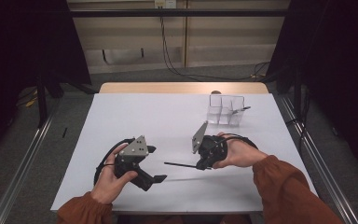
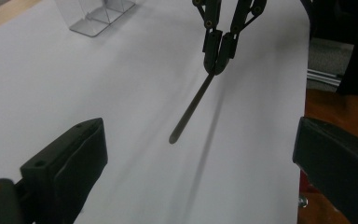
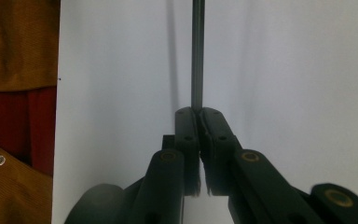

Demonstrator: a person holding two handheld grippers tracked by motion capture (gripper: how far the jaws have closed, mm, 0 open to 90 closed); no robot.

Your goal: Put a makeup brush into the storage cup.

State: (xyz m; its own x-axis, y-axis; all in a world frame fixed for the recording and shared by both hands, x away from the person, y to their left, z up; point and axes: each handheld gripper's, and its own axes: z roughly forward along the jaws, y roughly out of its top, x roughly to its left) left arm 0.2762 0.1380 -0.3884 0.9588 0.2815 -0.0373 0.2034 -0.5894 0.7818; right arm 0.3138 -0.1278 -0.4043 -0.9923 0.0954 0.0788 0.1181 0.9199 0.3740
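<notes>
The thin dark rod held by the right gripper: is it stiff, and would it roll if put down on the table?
The rod probably is stiff: clamped at one end only by the right gripper, it stays straight without sagging. It looks round and slim, so it may roll on the smooth white table. It seems light, so it could slip.

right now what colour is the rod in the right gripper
Dark grey, near black. The rod in the right gripper shows best in the left gripper view.

A lab recording bay: black curtains point(image 1: 23, 42) at both sides, floor rails point(image 1: 23, 158), cables point(image 1: 177, 65) at top centre.
</notes>
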